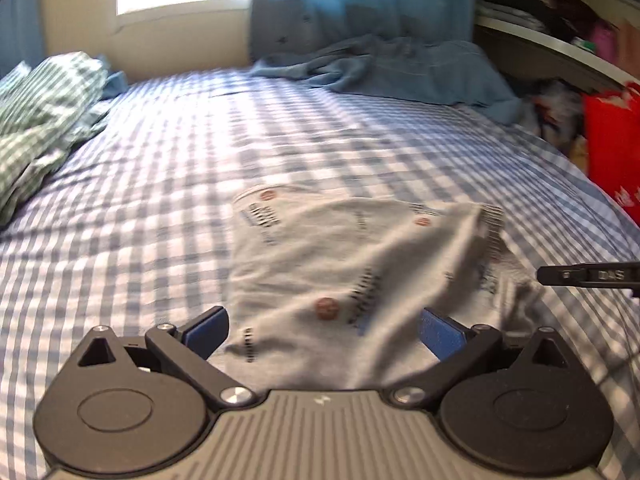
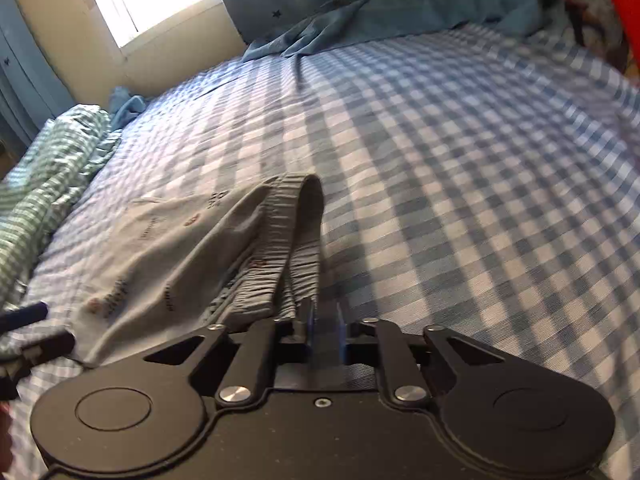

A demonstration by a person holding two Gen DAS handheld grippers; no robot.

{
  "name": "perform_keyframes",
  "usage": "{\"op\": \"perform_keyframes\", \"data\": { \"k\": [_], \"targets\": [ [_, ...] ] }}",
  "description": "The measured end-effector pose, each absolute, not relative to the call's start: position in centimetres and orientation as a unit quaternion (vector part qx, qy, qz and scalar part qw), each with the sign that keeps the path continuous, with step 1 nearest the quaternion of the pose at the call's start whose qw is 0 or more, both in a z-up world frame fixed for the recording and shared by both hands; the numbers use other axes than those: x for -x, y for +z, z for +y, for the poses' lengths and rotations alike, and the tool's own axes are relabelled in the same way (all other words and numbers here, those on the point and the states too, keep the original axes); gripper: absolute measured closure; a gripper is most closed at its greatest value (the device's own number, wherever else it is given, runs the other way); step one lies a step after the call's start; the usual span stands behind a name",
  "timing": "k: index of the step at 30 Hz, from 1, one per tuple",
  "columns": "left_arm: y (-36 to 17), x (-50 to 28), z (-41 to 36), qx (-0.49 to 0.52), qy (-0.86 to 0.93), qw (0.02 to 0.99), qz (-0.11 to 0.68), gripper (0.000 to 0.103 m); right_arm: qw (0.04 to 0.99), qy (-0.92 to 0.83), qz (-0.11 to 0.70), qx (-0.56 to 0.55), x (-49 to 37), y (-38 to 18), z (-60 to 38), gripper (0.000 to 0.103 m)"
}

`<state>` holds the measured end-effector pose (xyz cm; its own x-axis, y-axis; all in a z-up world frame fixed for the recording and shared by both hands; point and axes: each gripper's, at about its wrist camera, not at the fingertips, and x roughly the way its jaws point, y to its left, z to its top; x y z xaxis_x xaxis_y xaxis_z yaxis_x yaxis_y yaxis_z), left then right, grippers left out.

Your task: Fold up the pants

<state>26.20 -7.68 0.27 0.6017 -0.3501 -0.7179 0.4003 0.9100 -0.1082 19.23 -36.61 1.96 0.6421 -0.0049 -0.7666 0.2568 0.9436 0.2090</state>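
Note:
Light grey printed pants point(image 1: 340, 268) lie crumpled on the blue checked bed. My left gripper point(image 1: 324, 334) is open, its blue pads on either side of the near edge of the fabric, low over it. In the right wrist view the pants point(image 2: 168, 248) lie to the left, with the ribbed elastic waistband point(image 2: 296, 232) pulled up in a loop. My right gripper point(image 2: 325, 328) is nearly shut, and the waistband runs to its left pad; a small gap shows between the pads. The right gripper's finger shows at the right edge of the left wrist view point(image 1: 588, 275).
The blue checked bedsheet point(image 1: 200, 160) covers the bed. A green checked cloth point(image 1: 44, 112) is bunched at the left, a blue blanket point(image 1: 400, 68) at the far end. A red bag point(image 1: 612, 152) and shelves point(image 1: 560, 40) stand beyond the right edge.

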Motion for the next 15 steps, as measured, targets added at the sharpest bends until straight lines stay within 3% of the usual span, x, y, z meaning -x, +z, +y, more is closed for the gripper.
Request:
{"op": "perform_keyframes", "data": {
  "k": [1, 4, 7, 10, 15],
  "targets": [
    [-0.1, -26.9, -7.6, -0.036, -0.186, 0.894, 0.406, 0.000, 0.900, -0.074, 0.405, -0.145, -19.5, 2.4, -36.4, 0.056],
    [-1.2, -29.0, -7.6, -0.052, -0.111, 0.886, 0.448, 0.000, 0.913, -0.052, 0.380, -0.140, -21.0, 3.1, -35.3, 0.025],
    [-2.8, -30.9, -6.8, -0.007, -0.074, 0.861, 0.503, 0.000, 0.912, -0.072, 0.392, -0.097, -22.5, 2.1, -33.3, 0.011],
    [-4.3, -31.7, -5.1, 0.038, -0.075, 0.844, 0.531, 0.000, 0.891, -0.144, 0.429, -0.046, -22.3, -0.5, -32.1, 0.009],
    [-4.5, -30.7, -3.9, 0.017, -0.105, 0.854, 0.510, 0.000, 0.891, -0.149, 0.425, -0.063, -18.7, -2.5, -33.1, 0.001]
  ]
}}
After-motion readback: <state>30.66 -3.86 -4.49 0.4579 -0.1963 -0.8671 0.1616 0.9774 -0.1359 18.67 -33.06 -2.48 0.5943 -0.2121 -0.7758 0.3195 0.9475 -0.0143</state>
